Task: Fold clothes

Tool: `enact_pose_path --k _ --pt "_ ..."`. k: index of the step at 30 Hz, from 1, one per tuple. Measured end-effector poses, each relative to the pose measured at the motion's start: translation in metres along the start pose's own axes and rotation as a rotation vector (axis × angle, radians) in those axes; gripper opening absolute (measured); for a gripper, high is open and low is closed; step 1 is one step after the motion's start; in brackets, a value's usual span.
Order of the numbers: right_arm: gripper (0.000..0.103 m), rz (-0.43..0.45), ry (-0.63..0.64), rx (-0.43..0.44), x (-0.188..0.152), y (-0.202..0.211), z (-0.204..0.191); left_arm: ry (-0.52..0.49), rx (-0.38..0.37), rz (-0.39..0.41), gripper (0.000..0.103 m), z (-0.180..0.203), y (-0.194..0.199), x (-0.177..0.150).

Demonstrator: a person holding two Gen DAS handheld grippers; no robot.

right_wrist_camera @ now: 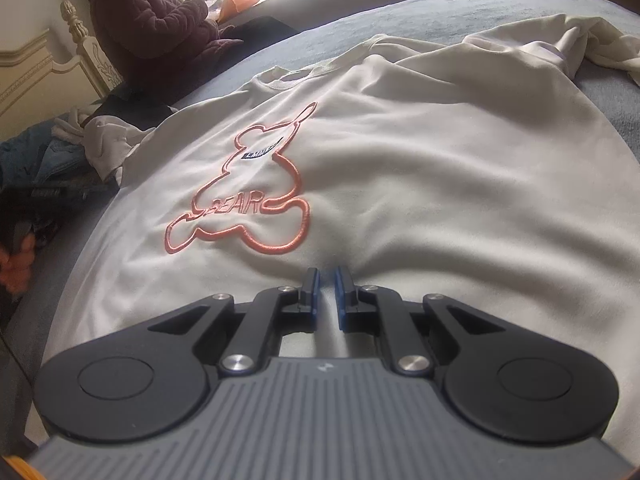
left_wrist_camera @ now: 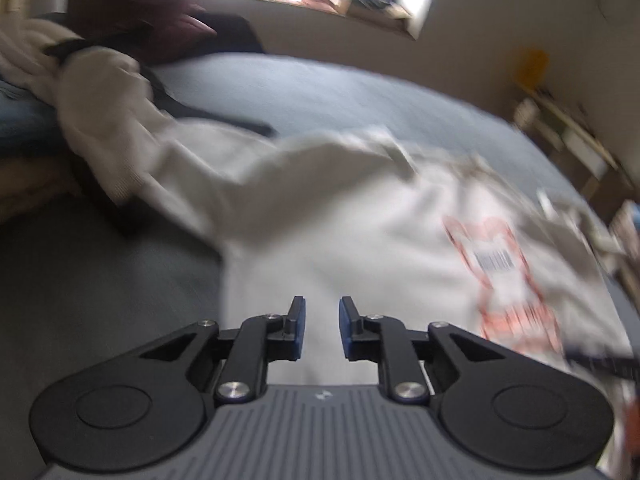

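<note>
The white shirt lies spread on the grey bed, straight ahead of both tongs. The left tongs hang spread above its blurred cloth. The right tongs are nearly pressed together at the hem, with a narrow gap; whether they pinch cloth I cannot tell.

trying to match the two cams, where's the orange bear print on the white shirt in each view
Left wrist view: the bear print is at right of centre, blurred, right of the left tongs.
Right wrist view: the bear print is left of centre, sharp, above the right tongs.
Shared landmark: the white shirt on the grey bed cover.
</note>
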State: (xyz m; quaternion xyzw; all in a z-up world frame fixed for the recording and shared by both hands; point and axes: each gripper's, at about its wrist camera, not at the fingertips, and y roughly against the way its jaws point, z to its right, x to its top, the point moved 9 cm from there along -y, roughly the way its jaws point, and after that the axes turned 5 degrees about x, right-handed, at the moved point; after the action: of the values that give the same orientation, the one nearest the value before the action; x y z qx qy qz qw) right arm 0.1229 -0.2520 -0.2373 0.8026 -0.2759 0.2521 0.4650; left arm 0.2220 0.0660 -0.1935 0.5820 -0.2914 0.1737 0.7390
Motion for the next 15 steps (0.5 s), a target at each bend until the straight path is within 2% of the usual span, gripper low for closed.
enact_pose_path --k 2,4,6,8,9,12,15 --pt "0.007 0.004 -0.012 0.008 0.000 0.000 0.001 -0.042 0.051 -0.021 0.019 -0.003 0.001 -0.016" --pt "0.007 0.004 -0.010 0.009 0.003 0.001 0.000 -0.079 0.122 -0.029 0.013 -0.011 0.003 -0.030" --pt "0.007 0.004 -0.007 0.010 0.006 0.001 -0.002 -0.074 0.222 -0.032 0.013 -0.031 0.009 -0.030" --pt "0.007 0.004 -0.003 0.010 0.009 0.002 -0.004 -0.036 0.331 -0.037 0.033 -0.055 0.016 -0.021" --pt "0.007 0.004 -0.002 0.011 0.010 0.002 -0.005 -0.027 0.358 -0.029 0.031 -0.060 0.021 -0.013" --pt "0.007 0.003 0.004 0.012 0.015 0.003 -0.007 -0.075 0.361 0.024 0.030 -0.043 0.039 0.009" --pt "0.009 0.003 0.009 0.012 0.020 0.004 -0.010 -0.151 0.296 0.033 0.035 0.006 0.046 0.018"
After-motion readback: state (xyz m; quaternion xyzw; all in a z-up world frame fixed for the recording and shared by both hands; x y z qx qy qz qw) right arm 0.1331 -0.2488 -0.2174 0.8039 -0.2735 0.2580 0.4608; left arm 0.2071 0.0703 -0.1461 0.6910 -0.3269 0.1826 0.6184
